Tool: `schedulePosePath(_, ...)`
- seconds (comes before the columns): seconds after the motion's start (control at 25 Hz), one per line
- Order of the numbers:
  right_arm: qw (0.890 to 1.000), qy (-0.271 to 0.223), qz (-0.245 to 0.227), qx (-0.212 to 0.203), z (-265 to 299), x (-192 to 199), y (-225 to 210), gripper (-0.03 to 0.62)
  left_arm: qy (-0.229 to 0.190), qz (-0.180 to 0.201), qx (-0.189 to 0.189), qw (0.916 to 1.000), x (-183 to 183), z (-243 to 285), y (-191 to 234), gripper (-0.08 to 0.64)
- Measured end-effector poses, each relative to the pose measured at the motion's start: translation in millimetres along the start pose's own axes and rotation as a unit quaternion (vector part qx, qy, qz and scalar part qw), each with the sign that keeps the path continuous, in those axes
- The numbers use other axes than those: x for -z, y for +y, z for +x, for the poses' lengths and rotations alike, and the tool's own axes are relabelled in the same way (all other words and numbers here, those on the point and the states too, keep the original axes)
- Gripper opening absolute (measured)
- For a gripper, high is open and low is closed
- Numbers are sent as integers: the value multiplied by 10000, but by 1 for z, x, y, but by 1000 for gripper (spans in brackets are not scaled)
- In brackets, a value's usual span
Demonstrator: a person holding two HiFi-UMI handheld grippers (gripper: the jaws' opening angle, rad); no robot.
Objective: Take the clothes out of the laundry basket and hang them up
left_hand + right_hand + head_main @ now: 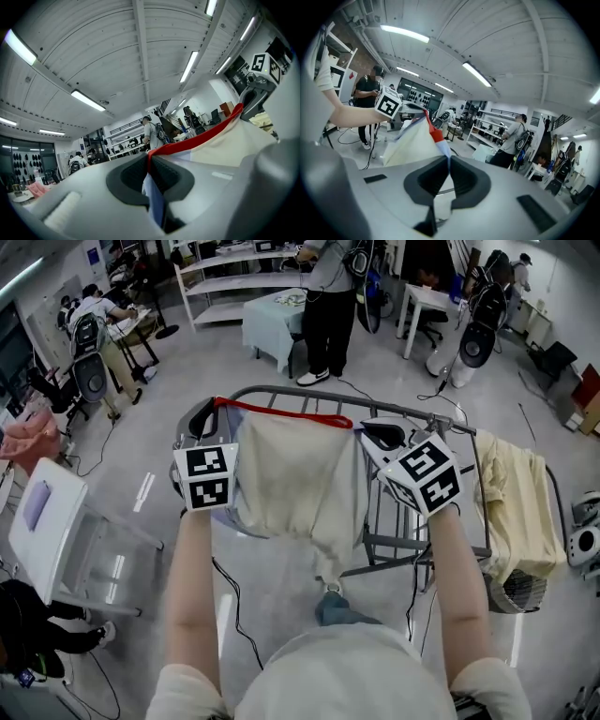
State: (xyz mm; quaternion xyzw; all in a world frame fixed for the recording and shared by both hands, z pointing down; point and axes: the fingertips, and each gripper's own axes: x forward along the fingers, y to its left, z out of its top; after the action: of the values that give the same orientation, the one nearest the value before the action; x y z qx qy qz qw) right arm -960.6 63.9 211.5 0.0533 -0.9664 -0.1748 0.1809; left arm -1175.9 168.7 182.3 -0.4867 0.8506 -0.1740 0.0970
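Observation:
A cream garment (298, 486) with a red band along its top edge hangs stretched between my two grippers, over the grey drying rack (412, 549). My left gripper (202, 418) is shut on the garment's left top corner; the red edge (197, 137) runs out from between its pads. At the right top corner my right gripper (382, 435) is shut on the cloth (415, 140), which runs away from its jaws toward the left gripper (389, 104). Both grippers are held up level in front of me. The laundry basket (517, 592) sits low at the right.
A pale yellow garment (511, 502) hangs over the rack's right end. A white folding chair (47, 521) stands at the left. A person (328, 296) stands beyond the rack by a covered table (267, 320). Cables lie across the floor. Other people sit at desks at the far left.

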Motion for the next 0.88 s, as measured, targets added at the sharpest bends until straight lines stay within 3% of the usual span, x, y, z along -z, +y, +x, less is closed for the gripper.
schedulePosePath(0.52, 9986, 131, 483, 159, 74, 35, -146, 17, 291, 294, 81, 9991, -4, 171, -37, 25)
schedulePosePath(0.88, 9936, 489, 961, 350, 136, 85, -209, 17, 782, 412, 287, 9957, 34, 266, -69, 25)
